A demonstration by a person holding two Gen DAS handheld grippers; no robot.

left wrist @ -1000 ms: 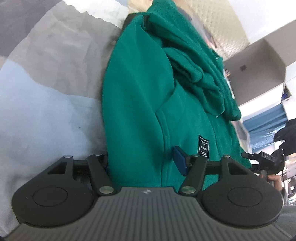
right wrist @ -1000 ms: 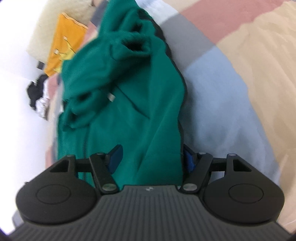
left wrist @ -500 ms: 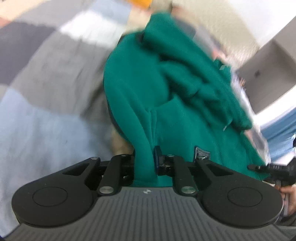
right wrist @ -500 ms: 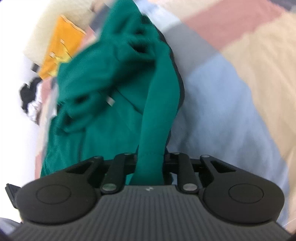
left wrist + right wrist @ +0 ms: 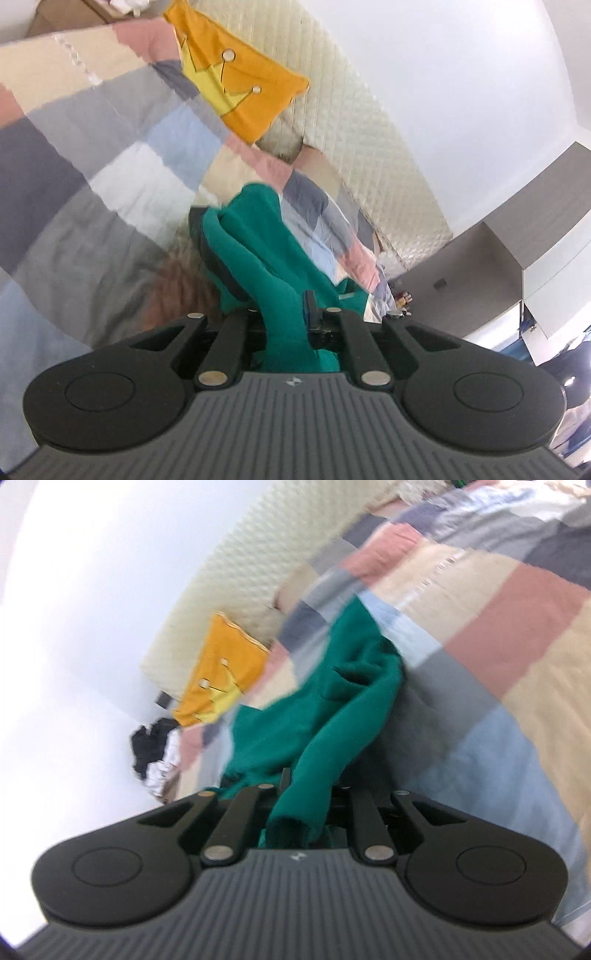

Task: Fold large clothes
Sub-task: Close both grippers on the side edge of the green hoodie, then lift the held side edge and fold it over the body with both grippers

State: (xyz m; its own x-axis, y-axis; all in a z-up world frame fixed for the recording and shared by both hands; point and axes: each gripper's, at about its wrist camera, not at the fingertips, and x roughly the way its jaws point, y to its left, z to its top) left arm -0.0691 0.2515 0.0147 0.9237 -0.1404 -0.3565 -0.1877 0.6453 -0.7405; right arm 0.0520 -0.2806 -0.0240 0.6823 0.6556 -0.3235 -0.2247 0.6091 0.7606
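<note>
- Your left gripper (image 5: 286,314) was clamped on a bunched edge of the green hoodie (image 5: 258,254). By the log rule its jaws had come nearly together, with the cloth pinched between them and a blue pad (image 5: 308,306) showing on the right side of the fold.
- In your left wrist view, the hoodie trailed away from the jaws up toward the middle of the frame, its far end lying on the patchwork bedspread (image 5: 92,155); the near part hung off the bed between cloth and gripper.
- To the left of the hoodie in that view, the bedspread spread out in grey, blue, white and pink squares.
- Above and right of it, an orange cushion with a yellow crown (image 5: 236,81) leaned on the cream quilted headboard (image 5: 369,147), well apart from the hoodie.
- Your right gripper (image 5: 304,805) was pressing on another gathered edge of the same hoodie (image 5: 332,701), its jaws closing down onto the cloth, which filled the gap between them.
- In your right wrist view, which was blurred, the orange cushion (image 5: 221,675) sat left of the hoodie, and a dark pile of clothes (image 5: 151,746) lay further left, by the white wall.
- The hoodie stretched from the jaws up to the bedspread (image 5: 498,627), whose squares filled the right side.
</note>
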